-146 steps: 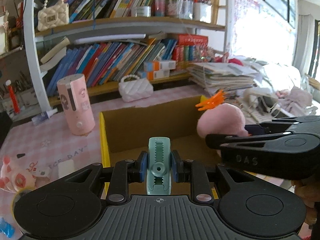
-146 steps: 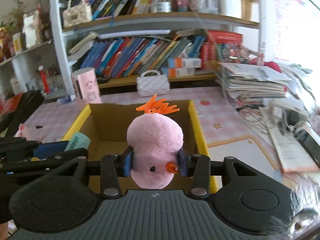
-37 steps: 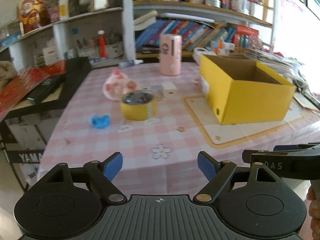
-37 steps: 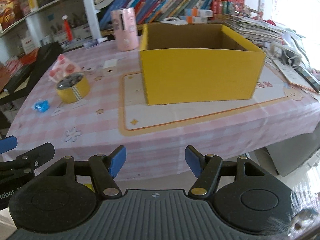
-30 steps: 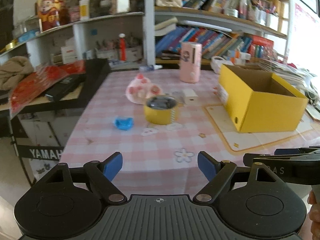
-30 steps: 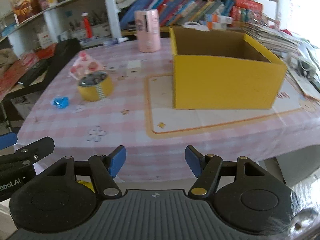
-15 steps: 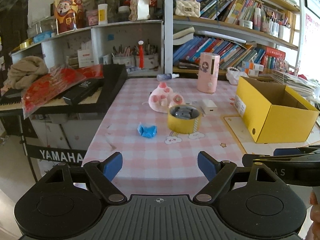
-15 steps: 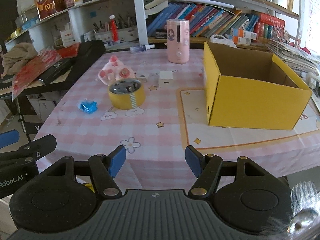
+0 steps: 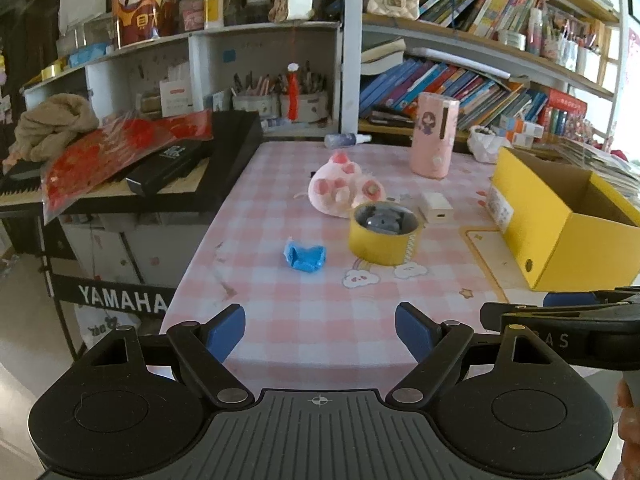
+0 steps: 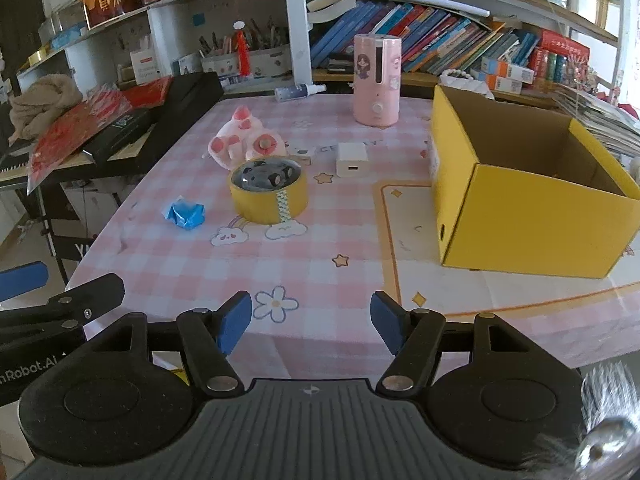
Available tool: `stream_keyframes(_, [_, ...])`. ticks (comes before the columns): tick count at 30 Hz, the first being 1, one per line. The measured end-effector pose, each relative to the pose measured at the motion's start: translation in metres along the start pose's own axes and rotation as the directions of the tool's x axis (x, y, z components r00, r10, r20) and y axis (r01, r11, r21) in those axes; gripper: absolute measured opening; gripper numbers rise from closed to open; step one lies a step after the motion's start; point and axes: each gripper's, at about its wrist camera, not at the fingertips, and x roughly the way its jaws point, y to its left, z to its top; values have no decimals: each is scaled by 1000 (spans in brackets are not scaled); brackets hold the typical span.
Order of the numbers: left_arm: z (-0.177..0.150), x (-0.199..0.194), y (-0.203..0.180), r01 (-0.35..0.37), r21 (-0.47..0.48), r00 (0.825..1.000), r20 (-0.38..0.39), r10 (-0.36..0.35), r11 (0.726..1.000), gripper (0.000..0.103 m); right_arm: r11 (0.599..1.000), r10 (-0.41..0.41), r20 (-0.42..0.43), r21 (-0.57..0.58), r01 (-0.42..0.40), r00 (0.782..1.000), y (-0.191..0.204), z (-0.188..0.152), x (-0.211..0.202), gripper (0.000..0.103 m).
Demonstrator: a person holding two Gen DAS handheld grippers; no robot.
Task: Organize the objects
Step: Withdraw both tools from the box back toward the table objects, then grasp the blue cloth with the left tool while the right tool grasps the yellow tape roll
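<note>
A yellow cardboard box (image 10: 532,216) stands open on the right of the pink checked table (image 10: 320,264); it also shows in the left wrist view (image 9: 560,224). A yellow tape roll (image 10: 268,196) with a small grey toy inside, a crumpled blue wrapper (image 10: 184,214), a pink paw plush (image 10: 244,142) and a white charger block (image 10: 352,164) lie left of the box. My left gripper (image 9: 320,330) and right gripper (image 10: 312,320) are both open and empty, held off the table's near edge.
A pink cylinder humidifier (image 10: 377,80) stands at the table's back. Bookshelves (image 10: 440,40) run behind it. A black keyboard (image 9: 192,168) with red packets lies left of the table. Stacked papers (image 10: 600,116) are at far right.
Both grippers let go of the green clip and the pink plush over the box, opened, and pulled back and left from the table. The view now takes in the whole table.
</note>
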Motion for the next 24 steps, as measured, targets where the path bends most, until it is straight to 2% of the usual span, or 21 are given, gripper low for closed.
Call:
stream_keyframes(15, [38,76,16,-98,-50,993,-77,94,994,84,996,72,-59,-44,-75,996,7,62,84,66])
stream_keyframes(17, [42,84,18,-110,-55,990,-90,105,992,84,994,85,-74,-57,-89,994,9,70,96,68])
stream_keyframes(19, [46,93,19,-122,-57,987,-107,116,991,84,993,96,-86,-66,-102,992,10,77,107,73])
stream_keyframes(21, [49,99,20,-130,-59,985,-121,122,990,90,990,110,-101,-75,-118,989,13,82,118,77])
stream_keyframes(24, [53,107,25,-155,-70,981,-129,145,985,91,986,122,-128,-97,-135,984,18,90,134,82])
